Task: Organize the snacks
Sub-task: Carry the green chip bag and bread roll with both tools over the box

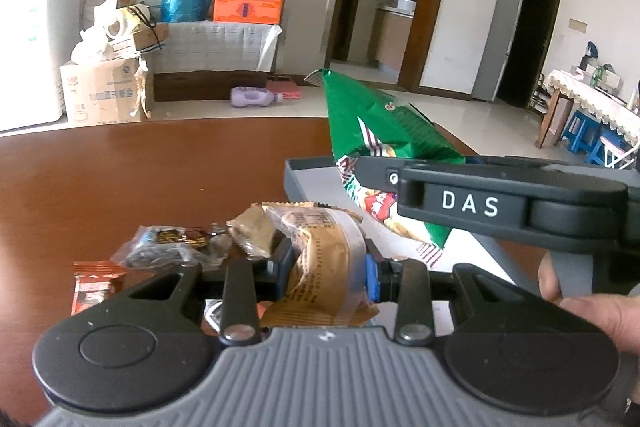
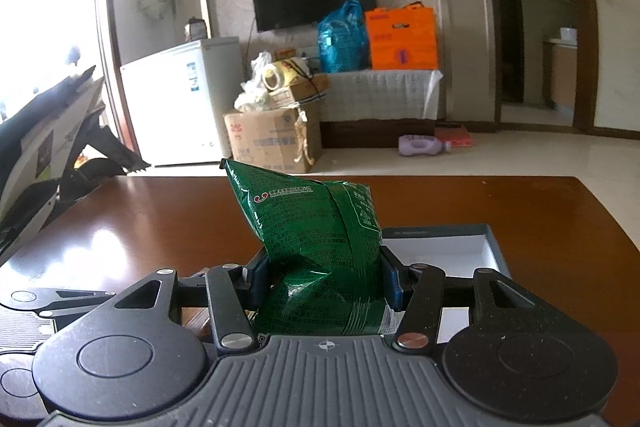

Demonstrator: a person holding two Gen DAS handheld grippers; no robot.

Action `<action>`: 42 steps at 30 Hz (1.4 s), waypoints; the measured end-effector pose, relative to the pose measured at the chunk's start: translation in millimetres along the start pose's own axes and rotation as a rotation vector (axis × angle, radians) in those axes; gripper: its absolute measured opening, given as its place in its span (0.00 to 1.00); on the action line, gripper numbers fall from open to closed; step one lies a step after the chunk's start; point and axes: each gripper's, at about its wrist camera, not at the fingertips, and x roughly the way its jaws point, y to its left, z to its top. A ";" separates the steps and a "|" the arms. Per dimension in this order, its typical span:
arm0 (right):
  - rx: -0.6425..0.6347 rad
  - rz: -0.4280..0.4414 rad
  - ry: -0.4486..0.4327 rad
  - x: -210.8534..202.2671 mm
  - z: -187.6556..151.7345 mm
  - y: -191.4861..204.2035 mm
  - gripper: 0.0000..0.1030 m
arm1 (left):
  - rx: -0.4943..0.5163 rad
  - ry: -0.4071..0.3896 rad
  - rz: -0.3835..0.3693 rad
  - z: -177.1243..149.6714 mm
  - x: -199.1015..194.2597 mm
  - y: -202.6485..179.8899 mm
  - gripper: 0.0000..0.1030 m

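Observation:
My left gripper (image 1: 326, 273) is shut on a tan snack packet (image 1: 324, 259), held above the brown table (image 1: 140, 163). My right gripper (image 2: 322, 277) is shut on a green chip bag (image 2: 316, 247) that stands upright between its pads. In the left wrist view the same green chip bag (image 1: 380, 143) and the right gripper (image 1: 364, 163) hang over a grey box (image 1: 310, 183) at the right. In the right wrist view, the grey box (image 2: 494, 243) with its white inside lies just beyond and to the right of the bag.
Several small snack packets (image 1: 172, 243) and an orange packet (image 1: 98, 285) lie on the table left of my left gripper. A person's hand (image 1: 592, 311) holds the right gripper's handle. The left gripper's body (image 2: 36, 307) shows at the lower left of the right wrist view.

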 end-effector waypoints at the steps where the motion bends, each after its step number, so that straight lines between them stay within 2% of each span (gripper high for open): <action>1: 0.004 -0.003 -0.002 -1.5 -0.5 -3.1 0.52 | 0.001 0.002 -0.003 0.2 2.3 -2.5 0.32; 31: 0.055 -0.078 0.031 2.8 -8.1 -46.6 0.53 | 0.078 0.073 -0.108 -9.7 54.7 -46.8 0.32; 42: 0.082 -0.105 0.085 19.7 -13.0 -58.2 0.53 | 0.099 0.111 -0.125 -14.2 74.2 -54.5 0.32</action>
